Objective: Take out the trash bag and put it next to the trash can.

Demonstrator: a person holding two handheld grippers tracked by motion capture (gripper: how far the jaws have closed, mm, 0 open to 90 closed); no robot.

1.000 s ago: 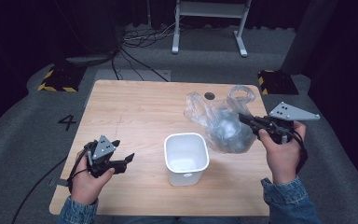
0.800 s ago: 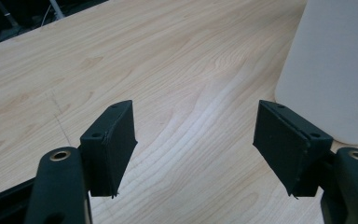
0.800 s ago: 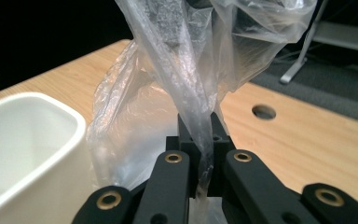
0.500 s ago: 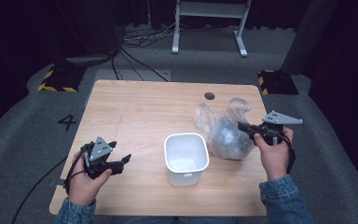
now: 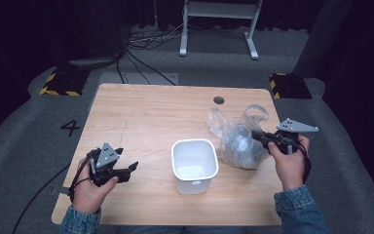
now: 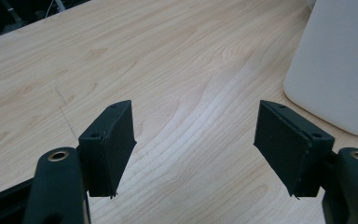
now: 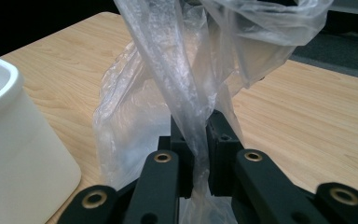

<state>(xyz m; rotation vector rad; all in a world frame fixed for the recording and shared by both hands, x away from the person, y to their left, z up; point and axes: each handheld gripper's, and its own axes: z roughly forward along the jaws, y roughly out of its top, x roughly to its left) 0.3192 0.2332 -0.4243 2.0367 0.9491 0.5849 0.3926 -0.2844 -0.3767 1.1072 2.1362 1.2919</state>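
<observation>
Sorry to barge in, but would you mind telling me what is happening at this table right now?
A person works at the light wooden table with a hand-held gripper in each hand. The right hand-held gripper pinches a strip of the clear crinkled plastic bag, its jaws having just eased open slightly; the bag sits beside the white rounded-square plastic bin. The left hand-held gripper waits open over bare wood, holding nothing.

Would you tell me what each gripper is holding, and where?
Right gripper pinches the clear plastic bag by a twisted strand of film; left gripper holds nothing.
</observation>
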